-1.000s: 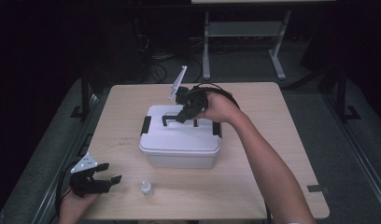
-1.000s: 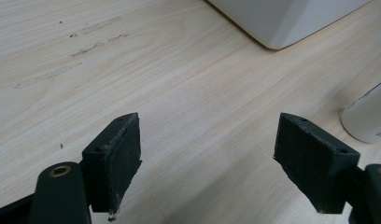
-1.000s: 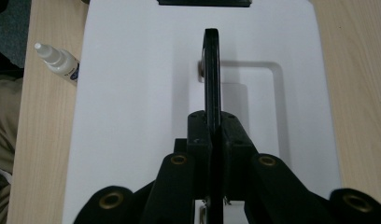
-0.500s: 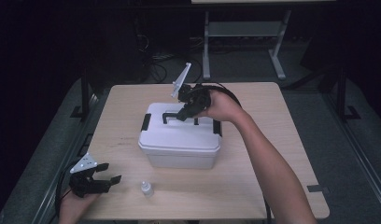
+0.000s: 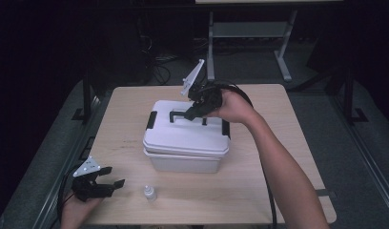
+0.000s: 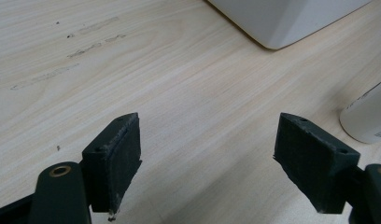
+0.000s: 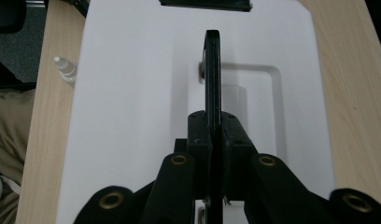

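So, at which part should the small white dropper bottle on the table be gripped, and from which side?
Grip the small white dropper bottle across its round body, below the narrow cap. It stands upright on the table, so a level approach suits it. The left gripper is nearest, its fingers open with nothing between them, and would probably reach it best.

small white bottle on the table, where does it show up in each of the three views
High view: the small white bottle stands near the front edge, right of the open left gripper.
Left gripper view: it sits at the right edge, beyond the right-hand jaw.
Right gripper view: it sits at upper left, beside the lid.
Shared landmark: the white box.
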The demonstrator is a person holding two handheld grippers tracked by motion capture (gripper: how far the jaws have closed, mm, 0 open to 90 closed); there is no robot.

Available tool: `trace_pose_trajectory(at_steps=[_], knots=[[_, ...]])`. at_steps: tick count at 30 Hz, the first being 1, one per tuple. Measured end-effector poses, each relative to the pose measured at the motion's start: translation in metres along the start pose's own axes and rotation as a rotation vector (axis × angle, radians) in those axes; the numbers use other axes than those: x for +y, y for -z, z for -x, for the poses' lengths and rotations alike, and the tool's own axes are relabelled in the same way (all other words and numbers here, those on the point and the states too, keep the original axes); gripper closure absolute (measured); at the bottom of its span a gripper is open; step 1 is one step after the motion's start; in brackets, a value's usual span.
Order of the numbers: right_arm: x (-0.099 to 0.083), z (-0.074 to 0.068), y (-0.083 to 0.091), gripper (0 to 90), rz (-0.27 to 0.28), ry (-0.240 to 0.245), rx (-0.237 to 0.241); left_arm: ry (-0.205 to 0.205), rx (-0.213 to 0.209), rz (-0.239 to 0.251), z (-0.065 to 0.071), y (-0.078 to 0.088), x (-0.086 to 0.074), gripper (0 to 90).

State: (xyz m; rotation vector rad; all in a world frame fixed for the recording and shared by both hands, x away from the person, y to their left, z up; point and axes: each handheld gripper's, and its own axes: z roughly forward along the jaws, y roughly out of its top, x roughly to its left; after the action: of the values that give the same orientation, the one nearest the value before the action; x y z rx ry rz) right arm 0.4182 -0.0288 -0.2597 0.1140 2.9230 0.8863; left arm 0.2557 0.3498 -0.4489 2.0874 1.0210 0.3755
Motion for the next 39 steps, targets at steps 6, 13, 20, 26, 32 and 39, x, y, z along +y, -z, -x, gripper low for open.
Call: trace_pose_trajectory(at_steps=[6,13,20,26,32,39], knots=[[-0.005,-0.002,0.013,84.1,0.005,-0.006,-0.017,0.002,-0.002,-0.005,0.000,-0.001,0.000,22.4],[-0.014,-0.008,0.036,84.0,0.007,-0.012,-0.046,-0.002,-0.002,-0.006,0.001,-0.001,0.000,22.5],[-0.023,-0.014,0.050,84.1,0.012,-0.012,-0.068,-0.011,0.003,-0.015,0.002,-0.001,0.001,22.5],[-0.036,-0.018,0.069,84.0,0.023,-0.025,-0.085,-0.005,0.004,-0.016,0.002,-0.001,0.001,22.4],[-0.048,-0.022,0.081,84.0,0.023,-0.038,-0.104,-0.008,0.007,-0.019,0.002,-0.001,0.001,22.5],[-0.068,-0.028,0.099,84.0,0.032,-0.066,-0.124,-0.007,0.007,-0.022,0.003,-0.003,0.001,22.5]])
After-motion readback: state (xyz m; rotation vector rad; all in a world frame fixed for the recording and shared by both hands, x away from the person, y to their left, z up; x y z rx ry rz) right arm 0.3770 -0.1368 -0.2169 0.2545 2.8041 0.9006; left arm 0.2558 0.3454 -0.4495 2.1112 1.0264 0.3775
